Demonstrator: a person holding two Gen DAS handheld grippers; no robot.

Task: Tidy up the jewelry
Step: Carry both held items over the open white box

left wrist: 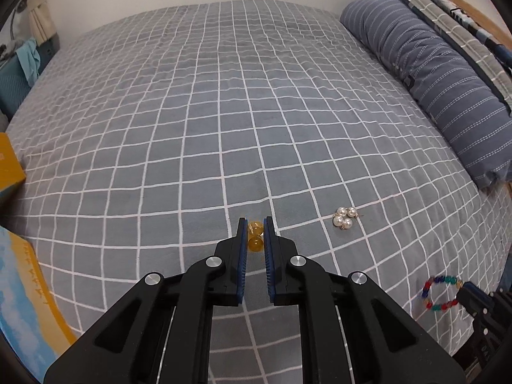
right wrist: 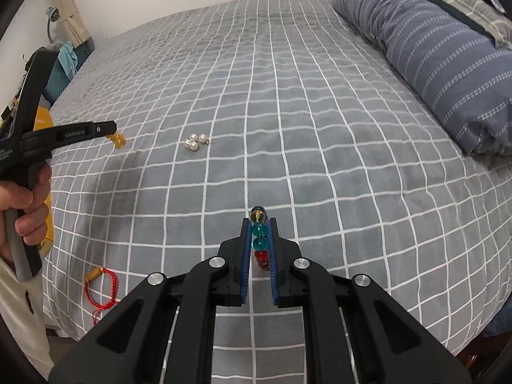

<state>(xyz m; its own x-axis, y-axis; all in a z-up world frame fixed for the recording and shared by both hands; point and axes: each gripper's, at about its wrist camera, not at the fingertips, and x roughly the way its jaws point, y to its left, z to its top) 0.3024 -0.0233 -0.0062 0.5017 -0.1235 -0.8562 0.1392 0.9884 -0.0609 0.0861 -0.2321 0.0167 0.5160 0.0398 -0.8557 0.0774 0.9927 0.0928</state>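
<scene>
My left gripper point(left wrist: 255, 224) is shut on an amber bead piece point(left wrist: 256, 238) and holds it above the grey checked bedspread point(left wrist: 224, 112); it also shows in the right wrist view point(right wrist: 119, 140), hanging from the left gripper point(right wrist: 110, 129). My right gripper point(right wrist: 259, 224) is shut on a multicoloured bead bracelet point(right wrist: 259, 240), which hangs as a loop in the left wrist view point(left wrist: 441, 292). A cluster of pearl earrings point(left wrist: 345, 218) lies on the bed between the two grippers and shows in the right wrist view too point(right wrist: 195, 141).
A red cord bracelet with a gold tube point(right wrist: 99, 284) lies near the bed's front left edge. A striped blue pillow point(left wrist: 432, 73) lies along the right side. A yellow box point(left wrist: 9, 160) and a blue-and-yellow box point(left wrist: 28, 288) sit at the left.
</scene>
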